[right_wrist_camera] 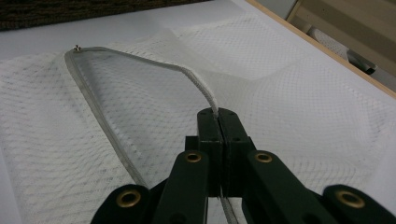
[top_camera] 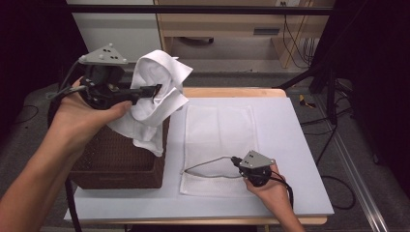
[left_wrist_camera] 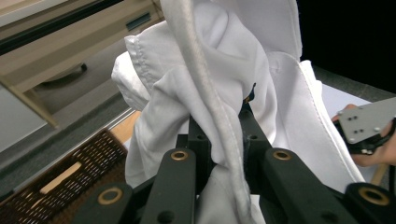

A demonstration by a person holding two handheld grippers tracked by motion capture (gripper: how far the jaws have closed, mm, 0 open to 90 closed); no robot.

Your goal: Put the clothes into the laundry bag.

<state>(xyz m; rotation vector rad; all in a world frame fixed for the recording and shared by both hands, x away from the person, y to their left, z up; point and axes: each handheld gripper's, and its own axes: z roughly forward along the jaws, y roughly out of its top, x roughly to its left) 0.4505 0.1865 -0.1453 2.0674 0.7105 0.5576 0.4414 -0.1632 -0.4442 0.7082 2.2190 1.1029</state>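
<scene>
White cloth (top_camera: 157,92) hangs bunched in the left tongs (top_camera: 153,89) at ten o'clock above the wicker basket (top_camera: 121,157) in the high view, its folds pinched between those jaws in the left gripper view, while the right tongs (right_wrist_camera: 218,116), clamped tight, grip the mesh bag's (right_wrist_camera: 289,88) zipper edge (right_wrist_camera: 140,58) on the worktop (top_camera: 290,145) in the right gripper view.

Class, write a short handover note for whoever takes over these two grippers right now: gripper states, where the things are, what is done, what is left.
Left gripper: shut on the white garment, held up above the wicker basket.
Right gripper: shut on the zipper edge of the mesh laundry bag, lifting the opening.
Bag lies flat on the table, right of the basket.
Done: garment out of basket, bag mouth open.
Left, likely: put garment into bag, close it.
</scene>
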